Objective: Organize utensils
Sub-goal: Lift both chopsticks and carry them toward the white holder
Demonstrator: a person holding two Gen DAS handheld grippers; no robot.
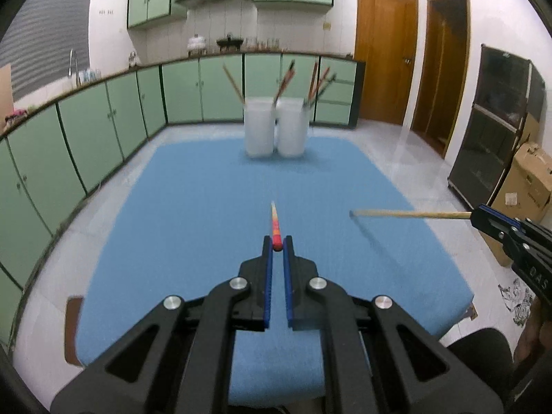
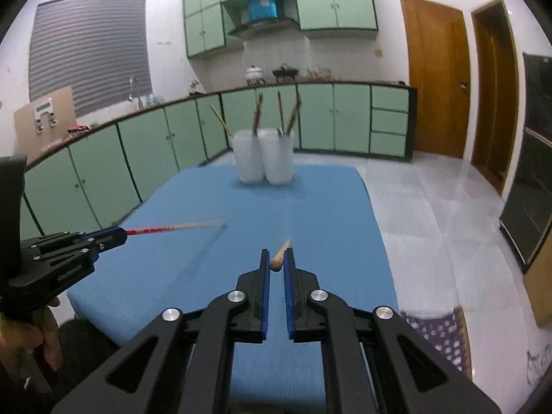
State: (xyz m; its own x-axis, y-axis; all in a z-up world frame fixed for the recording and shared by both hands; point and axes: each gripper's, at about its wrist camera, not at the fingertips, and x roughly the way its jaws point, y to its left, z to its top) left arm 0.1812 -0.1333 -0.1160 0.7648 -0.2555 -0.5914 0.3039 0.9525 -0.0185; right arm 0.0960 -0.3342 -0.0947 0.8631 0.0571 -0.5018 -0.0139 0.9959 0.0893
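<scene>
You hold one chopstick in each gripper: your left gripper (image 1: 277, 241) pinches the red end of the red-patterned chopstick (image 1: 275, 222), and your right gripper (image 2: 277, 257) pinches the thick end of the plain wooden chopstick (image 2: 281, 253), both clear above the blue mat (image 1: 193, 214). I think you grip them by the end so that the free tips can go down first into the two white cups (image 1: 276, 127) at the far side, where other chopsticks already stand.
</scene>
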